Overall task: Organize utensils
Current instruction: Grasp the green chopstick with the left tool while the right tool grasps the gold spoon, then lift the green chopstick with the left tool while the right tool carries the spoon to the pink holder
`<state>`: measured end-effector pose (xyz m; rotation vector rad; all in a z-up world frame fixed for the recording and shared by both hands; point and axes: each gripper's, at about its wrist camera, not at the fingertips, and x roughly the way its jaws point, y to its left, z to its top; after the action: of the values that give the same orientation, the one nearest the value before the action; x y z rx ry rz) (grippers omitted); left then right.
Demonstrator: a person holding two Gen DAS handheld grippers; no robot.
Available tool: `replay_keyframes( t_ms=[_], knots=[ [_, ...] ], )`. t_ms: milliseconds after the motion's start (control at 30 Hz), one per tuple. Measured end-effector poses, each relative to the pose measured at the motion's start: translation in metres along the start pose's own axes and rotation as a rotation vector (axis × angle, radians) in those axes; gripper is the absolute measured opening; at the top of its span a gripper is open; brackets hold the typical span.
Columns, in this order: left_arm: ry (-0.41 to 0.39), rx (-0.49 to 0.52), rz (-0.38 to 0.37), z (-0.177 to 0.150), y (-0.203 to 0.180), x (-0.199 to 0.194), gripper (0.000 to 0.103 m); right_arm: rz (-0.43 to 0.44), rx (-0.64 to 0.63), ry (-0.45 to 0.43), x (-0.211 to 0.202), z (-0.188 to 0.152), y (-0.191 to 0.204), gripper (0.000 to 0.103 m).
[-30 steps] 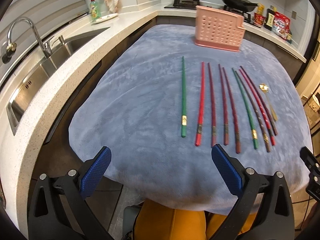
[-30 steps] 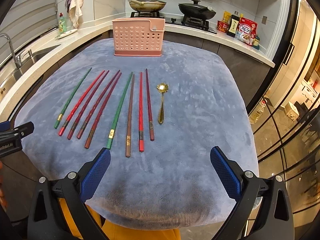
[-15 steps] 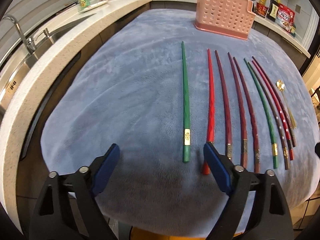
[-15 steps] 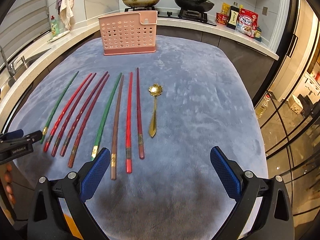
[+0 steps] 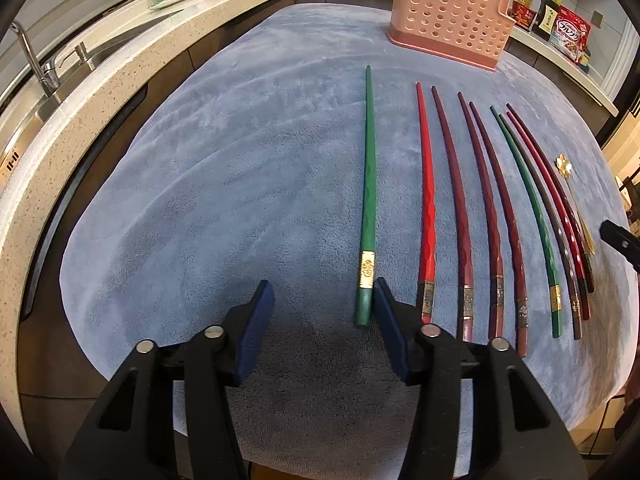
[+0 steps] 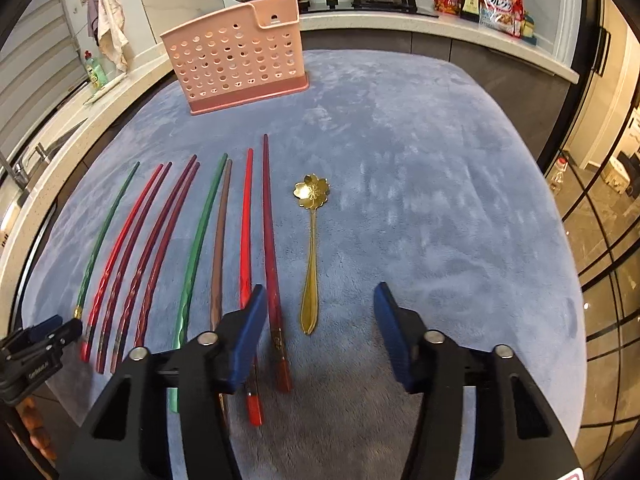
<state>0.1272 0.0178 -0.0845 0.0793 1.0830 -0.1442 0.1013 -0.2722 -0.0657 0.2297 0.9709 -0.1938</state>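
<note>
Holding both grippers wide open, my left gripper (image 5: 322, 306) has the green chopstick (image 5: 369, 204) beside its right finger, and my right gripper (image 6: 320, 310) has the gold spoon (image 6: 311, 248) between its fingers.

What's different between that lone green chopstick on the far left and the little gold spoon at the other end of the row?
The green chopstick is a long, straight, tapering stick; the gold spoon is shorter, with a flower-shaped bowl. The chopstick is matte green with a gold band near its thick end; the spoon is shiny gold all over. The chopstick's thick end lies between the open fingers of the left gripper, the spoon's handle between those of the right gripper. Both lie flat on the blue cloth.
</note>
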Motion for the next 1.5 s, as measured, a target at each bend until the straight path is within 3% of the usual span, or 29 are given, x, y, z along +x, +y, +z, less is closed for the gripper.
replay_keyframes(
  t_ms=[200, 567, 933, 1500],
  knots=[
    [0.004, 0.007, -0.020, 0.000, -0.001, -0.001, 0.033, 0.013, 0.001, 0.040, 0.018, 0.000, 0.000, 0.029],
    [0.020, -0.012, -0.069, 0.005, -0.004, -0.001, 0.009, 0.049, 0.020, 0.057, 0.024, -0.008, -0.008, 0.011],
    [-0.021, -0.019, -0.092, 0.008, -0.005, -0.024, 0.009, 0.063, 0.038, 0.007, -0.007, -0.008, -0.016, 0.010],
    [-0.203, -0.055, -0.117, 0.051, 0.008, -0.103, 0.008, 0.071, 0.045, -0.071, -0.047, 0.013, -0.023, 0.002]
  ],
)
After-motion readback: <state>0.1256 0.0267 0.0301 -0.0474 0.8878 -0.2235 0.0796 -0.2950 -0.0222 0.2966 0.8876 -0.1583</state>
